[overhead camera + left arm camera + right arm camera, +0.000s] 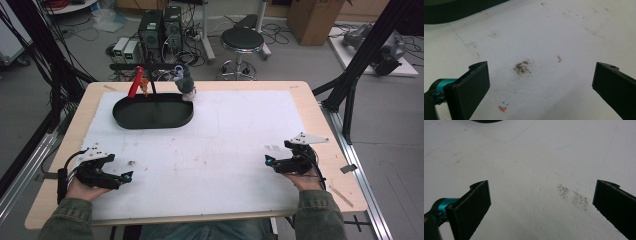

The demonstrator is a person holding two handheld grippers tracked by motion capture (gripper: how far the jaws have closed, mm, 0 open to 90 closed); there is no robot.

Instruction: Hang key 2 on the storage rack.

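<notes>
Start position, nothing gripped yet. Left hand-held gripper (pixel 111 177) rests low on the white sheet (pixel 215 150) at the near left of the desk (pixel 320 120), jaws spread wide with only a dirt smudge (pixel 522 67) and some small pen ticks between them in the left gripper view. Right hand-held gripper (pixel 280 162) sits mirrored at the near right, jaws likewise spread and empty, over bare sheet with a faint grey scuff (pixel 574 196).

Work items are all at the far left of the sheet, well apart from both grippers: a black oval tray (pixel 153 111), and behind it a black stand with a crossbar (pixel 145 66). A red-handled tool (pixel 135 82) hangs or leans from the bar over the tray's rear rim, with something small and orange just beside it. A grey-and-white object (pixel 186 82) sits at the tray's back right edge; probably a small figure or brush, too blurred in the high view to tell which, or whether it touches the tray.

Judgement: this is the approach step, before any reach. Next move calls for a long forward reach, likely the left gripper toward the red-handled tool since it's on that side. Jaws are already wide enough. Approach should come over the tray's near rim, line the jaws across the handle, and avoid knocking the stand or the neighbour.
</notes>
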